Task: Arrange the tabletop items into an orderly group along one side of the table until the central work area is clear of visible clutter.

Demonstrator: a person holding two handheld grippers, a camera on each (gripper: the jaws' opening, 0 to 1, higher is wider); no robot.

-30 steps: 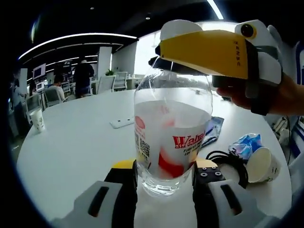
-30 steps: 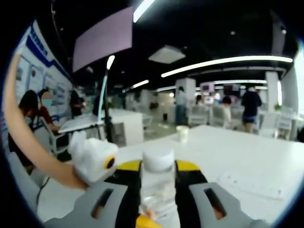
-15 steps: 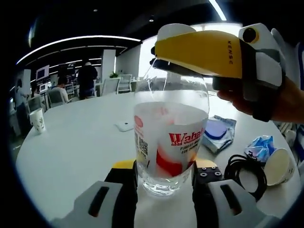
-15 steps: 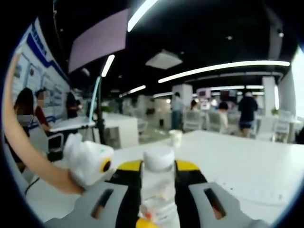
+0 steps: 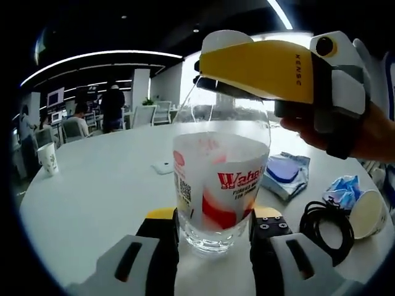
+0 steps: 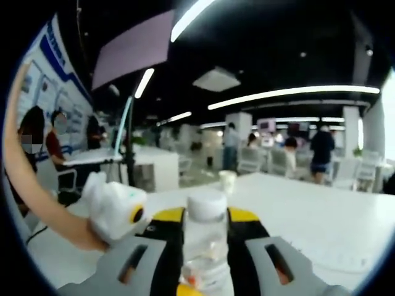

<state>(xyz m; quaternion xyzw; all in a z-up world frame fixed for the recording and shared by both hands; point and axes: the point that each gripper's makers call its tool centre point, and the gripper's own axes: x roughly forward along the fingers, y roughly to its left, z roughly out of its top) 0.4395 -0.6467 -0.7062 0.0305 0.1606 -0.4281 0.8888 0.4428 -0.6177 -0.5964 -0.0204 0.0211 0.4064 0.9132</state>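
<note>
Two grippers hold one clear bottle (image 5: 221,179) above a white table (image 5: 92,191). In the left gripper view, the left gripper (image 5: 213,231) has its jaws pinching the bottle's base, while the right gripper (image 5: 271,68) reaches in from the right at the neck. In the right gripper view, the right gripper (image 6: 205,231) has its jaws clamped on the neck under the white cap (image 6: 207,205). Near the bottle's right lie a blue pouch (image 5: 284,174), a black cable (image 5: 326,223) and a tipped paper cup (image 5: 368,213). Another cup (image 5: 47,158) stands far left.
</note>
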